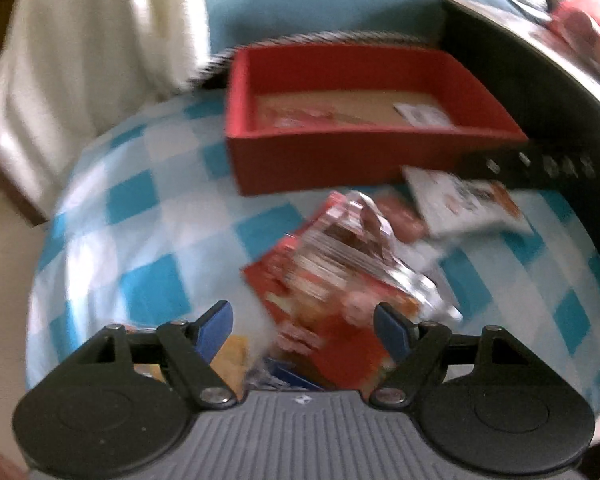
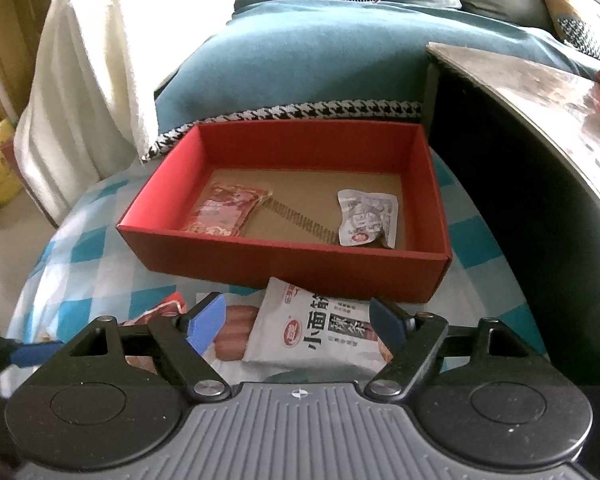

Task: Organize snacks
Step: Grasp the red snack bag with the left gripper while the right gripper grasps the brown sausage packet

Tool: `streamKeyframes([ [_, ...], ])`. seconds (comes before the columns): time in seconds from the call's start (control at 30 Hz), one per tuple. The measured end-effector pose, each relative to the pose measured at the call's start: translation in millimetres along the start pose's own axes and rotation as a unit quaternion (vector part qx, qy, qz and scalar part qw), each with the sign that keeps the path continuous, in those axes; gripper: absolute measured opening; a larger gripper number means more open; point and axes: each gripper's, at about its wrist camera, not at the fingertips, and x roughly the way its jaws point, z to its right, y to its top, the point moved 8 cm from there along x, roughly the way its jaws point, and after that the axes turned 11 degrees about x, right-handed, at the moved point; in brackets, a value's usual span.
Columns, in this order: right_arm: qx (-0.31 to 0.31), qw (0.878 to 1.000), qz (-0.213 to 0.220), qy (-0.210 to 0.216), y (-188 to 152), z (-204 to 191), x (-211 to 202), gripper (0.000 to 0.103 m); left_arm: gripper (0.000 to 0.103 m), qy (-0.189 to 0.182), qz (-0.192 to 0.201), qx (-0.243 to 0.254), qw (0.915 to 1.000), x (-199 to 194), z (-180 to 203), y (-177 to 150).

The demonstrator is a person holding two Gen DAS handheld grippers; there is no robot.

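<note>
A red cardboard box [image 2: 284,264] stands on the checked cloth. Inside it lie a red packet [image 2: 224,212] and a crumpled white packet [image 2: 366,218]. In front of the box a white packet with black characters [image 2: 312,332] lies beside a sausage pack [image 2: 236,332]. My right gripper [image 2: 298,320] hovers open just over these two, its pads not pressing on either. In the blurred left wrist view my left gripper [image 1: 304,320] is open above a heap of red snack packets [image 1: 332,280]. The box [image 1: 340,152] and the white packet [image 1: 460,204] lie beyond it.
A blue-and-white checked cloth [image 2: 80,260] covers the round table. A dark side table [image 2: 520,160] stands close against the box's right side. Behind are a teal sofa [image 2: 300,60] and a draped white towel [image 2: 80,80]. A blue finger [image 2: 32,354] pokes in at the left edge.
</note>
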Motion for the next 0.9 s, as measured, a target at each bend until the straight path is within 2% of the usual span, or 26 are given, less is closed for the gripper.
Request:
streamKeyframes([
  [0.1,0.0,1.0,-0.003,0.001,-2.1,3.3,-1.6,0.084,0.079,-0.002,0.0,0.032,0.9995,3.0,10.1,-1.8],
  [0.43,0.003,1.0,-0.023,0.007,-9.6,7.8,5.1,0.084,0.081,0.004,-0.025,0.083,0.9963,24.7,19.0,-14.5],
  [0.47,0.001,1.0,-0.024,0.009,-10.5,6.0,5.6,0.084,0.08,0.006,-0.023,0.088,0.9959,25.8,20.3,-14.2],
  [0.5,-0.001,1.0,-0.025,0.011,-11.2,4.1,6.3,0.084,0.069,0.003,-0.02,0.087,0.996,26.0,21.0,-13.7],
  [0.53,-0.003,1.0,-0.026,0.011,-11.7,2.7,7.0,0.084,0.063,-0.006,-0.019,0.082,0.9965,24.8,21.9,-13.4],
  [0.63,-0.008,0.999,-0.031,0.013,-13.3,-0.3,8.5,0.084,0.053,-0.01,-0.015,0.071,0.9973,20.6,19.2,-12.7],
  [0.9,-0.033,0.998,-0.045,0.031,-19.3,-21.8,13.9,0.081,0.047,-0.021,0.01,0.012,0.9997,-5.3,-8.9,-17.0],
])
